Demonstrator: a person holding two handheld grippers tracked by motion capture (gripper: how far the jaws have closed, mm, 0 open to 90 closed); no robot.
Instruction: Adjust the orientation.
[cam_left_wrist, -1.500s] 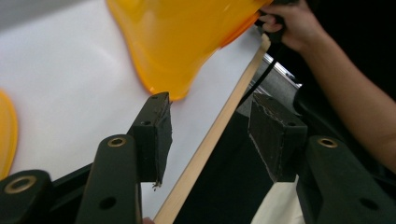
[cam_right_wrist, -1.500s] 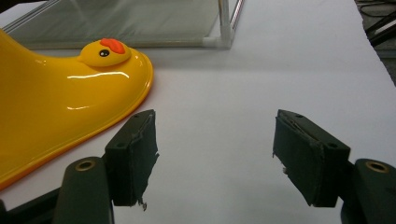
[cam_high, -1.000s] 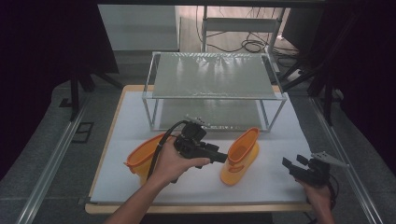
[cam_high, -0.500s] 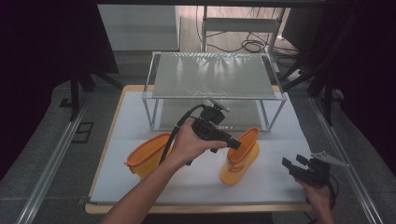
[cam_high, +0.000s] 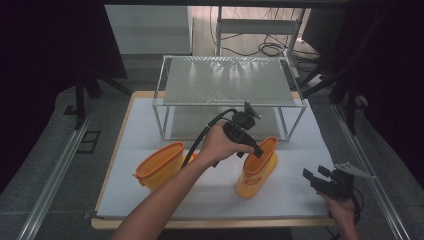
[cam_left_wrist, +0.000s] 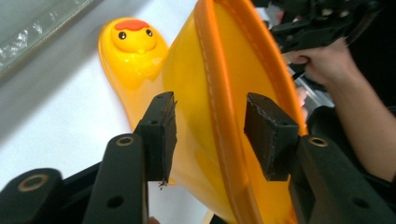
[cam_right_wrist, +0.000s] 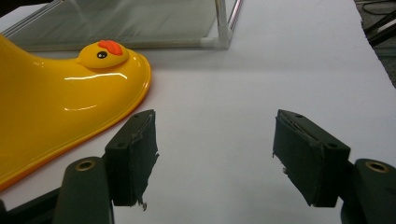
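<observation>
- While standing upright on the white mat near the wire rack, the right-hand boot is taking the left gripper over its rim.
- Its jaws have just been closing, straddling the orange rim, pads not yet pressing.
- The right gripper is hovering wide open, empty, at the near right.
- The other boot is lying to the left.

I see a second boot lying on its side, left on the white counter. Behind it a metal-framed shelf rack. Cables on the floor beyond.
</observation>
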